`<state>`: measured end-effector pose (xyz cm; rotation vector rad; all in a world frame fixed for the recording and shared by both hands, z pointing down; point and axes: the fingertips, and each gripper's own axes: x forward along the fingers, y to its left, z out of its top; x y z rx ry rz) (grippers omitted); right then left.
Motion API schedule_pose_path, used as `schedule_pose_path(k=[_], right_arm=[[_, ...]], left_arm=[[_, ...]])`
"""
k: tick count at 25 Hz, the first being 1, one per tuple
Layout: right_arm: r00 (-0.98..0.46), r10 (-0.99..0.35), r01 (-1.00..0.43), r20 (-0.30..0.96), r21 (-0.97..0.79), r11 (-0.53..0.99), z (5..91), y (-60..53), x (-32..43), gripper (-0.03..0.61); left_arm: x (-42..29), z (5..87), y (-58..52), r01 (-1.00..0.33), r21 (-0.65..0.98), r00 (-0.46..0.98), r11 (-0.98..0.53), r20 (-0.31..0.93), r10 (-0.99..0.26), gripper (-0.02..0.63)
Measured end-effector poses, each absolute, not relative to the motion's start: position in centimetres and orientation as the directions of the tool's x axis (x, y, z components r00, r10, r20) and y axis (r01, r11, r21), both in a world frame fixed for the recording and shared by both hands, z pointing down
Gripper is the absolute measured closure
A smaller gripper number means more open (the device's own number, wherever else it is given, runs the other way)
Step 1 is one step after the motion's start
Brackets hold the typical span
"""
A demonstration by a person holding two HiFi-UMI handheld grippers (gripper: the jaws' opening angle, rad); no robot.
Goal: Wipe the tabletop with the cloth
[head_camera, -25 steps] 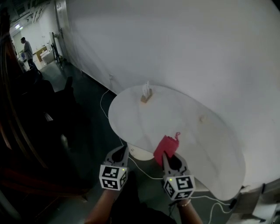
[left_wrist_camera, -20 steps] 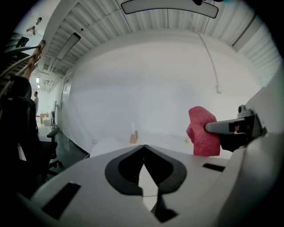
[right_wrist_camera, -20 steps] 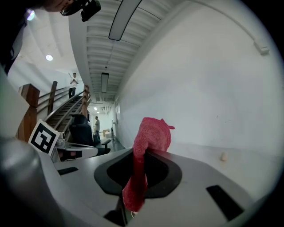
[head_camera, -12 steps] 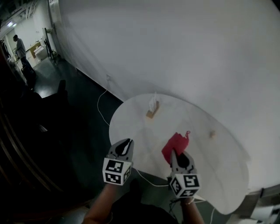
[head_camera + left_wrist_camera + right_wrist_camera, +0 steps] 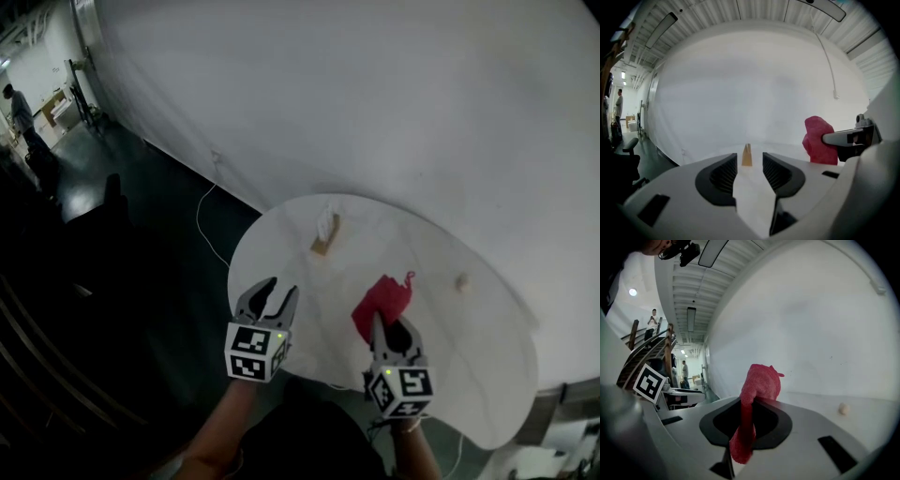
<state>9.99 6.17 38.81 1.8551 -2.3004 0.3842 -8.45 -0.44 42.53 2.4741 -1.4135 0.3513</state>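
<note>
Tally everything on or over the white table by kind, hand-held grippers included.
Hand-held grippers: 2 (left hand-held gripper, right hand-held gripper)
Red cloth: 1
Wooden holder: 1
Beige lump: 1
Total: 5

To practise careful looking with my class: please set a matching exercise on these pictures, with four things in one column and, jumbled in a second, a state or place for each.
Things
1. left gripper
2. right gripper
3. wooden block
4. small pale ball

States or places
A. shut on the red cloth
B. on the table, right of the red cloth
C. jaws apart, empty
D. on the table's far left part

Pairs: 1-C, 2-A, 3-D, 4-B.

The left gripper's jaws have just been opening, with nothing between them.
</note>
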Motion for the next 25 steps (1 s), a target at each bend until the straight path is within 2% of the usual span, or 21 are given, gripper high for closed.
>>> schedule_pose_path(k=[11,19,25], right_arm=[[-0.215,-0.932,-0.976,0.291,-0.102,0.193,39.1,2.8,11.1,0.532],[-0.257,-0.905,-0.966,0.340,-0.128,0.226,40.0,-1.0,11.1,0.532],[-0.274,-0.907,-0.958,0.318,-0.169,0.230,41.0,-3.9,11.7,0.532]], left_arm=[[-4.6,44.5,-5.1,-0.836,0.099,0.532,-0.539,0.389,-0.753,0.423],[-2.0,46.7,-10.7,-0.843,0.070,0.508,-0.534,0.430,-0.746,0.391],[-0.3,49.8,-13.9,-0.859,0.060,0.470,-0.509,0.488,-0.736,0.383]])
